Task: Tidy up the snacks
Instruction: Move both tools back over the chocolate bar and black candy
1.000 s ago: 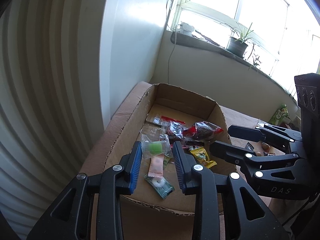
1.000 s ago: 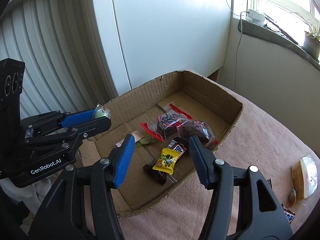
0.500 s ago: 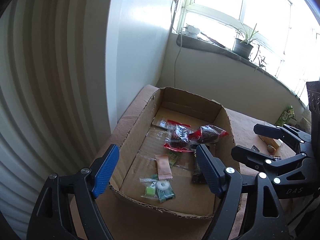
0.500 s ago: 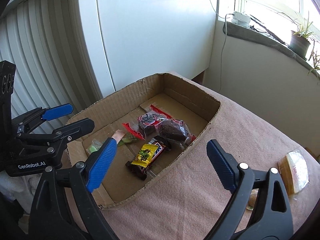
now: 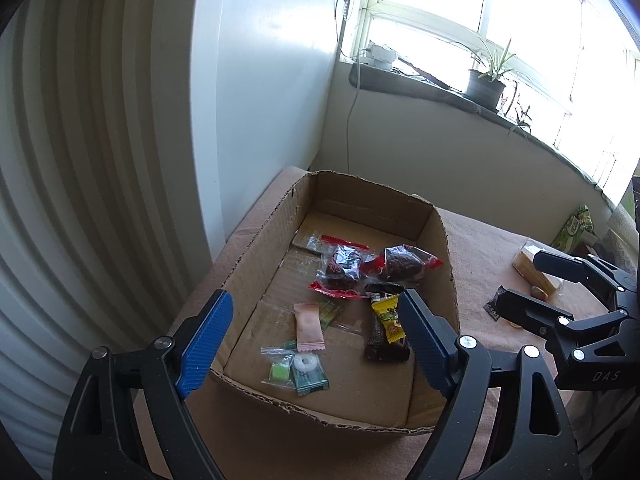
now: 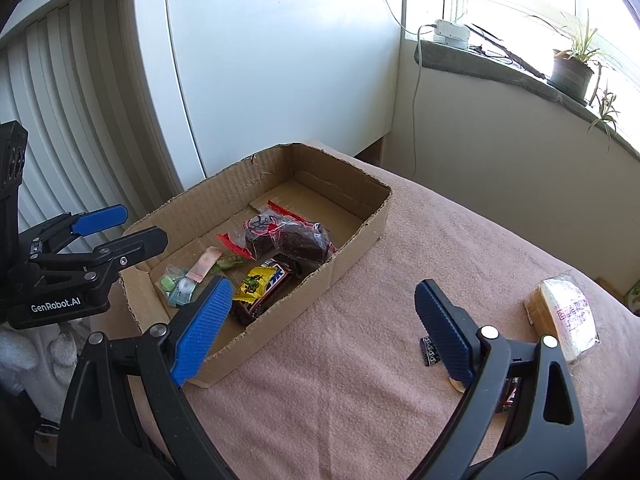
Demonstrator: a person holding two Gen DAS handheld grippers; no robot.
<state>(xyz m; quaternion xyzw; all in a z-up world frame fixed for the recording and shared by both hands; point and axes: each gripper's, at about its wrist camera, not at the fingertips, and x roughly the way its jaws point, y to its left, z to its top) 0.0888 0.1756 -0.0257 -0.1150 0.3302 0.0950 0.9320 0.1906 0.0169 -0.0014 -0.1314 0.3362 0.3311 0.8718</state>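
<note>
An open cardboard box (image 5: 256, 240) (image 6: 360, 240) stands on a pink cloth and holds several snacks: two dark cakes in red-edged wrappers (image 5: 400, 266) (image 6: 300, 240), a yellow candy (image 5: 390, 316) (image 6: 256, 282), a pink sachet (image 5: 308, 326) and green sweets (image 5: 296, 372) (image 6: 176, 282). My left gripper (image 5: 308, 344) is open and empty above the box's near end. My right gripper (image 6: 320, 328) is open and empty over the cloth right of the box. A wrapped pastry (image 6: 568, 316) (image 5: 536, 268) and small dark packets (image 6: 430, 350) lie on the cloth.
A white wall and ribbed radiator (image 5: 80, 160) stand left of the box. A windowsill with a potted plant (image 6: 572, 68) and a cable runs behind. A green packet (image 5: 576, 228) lies at the far right of the cloth.
My left gripper opened and let the green sweet fall into the box, then drew back and up. My right gripper opened wider and moved right, off the box and over the cloth.
</note>
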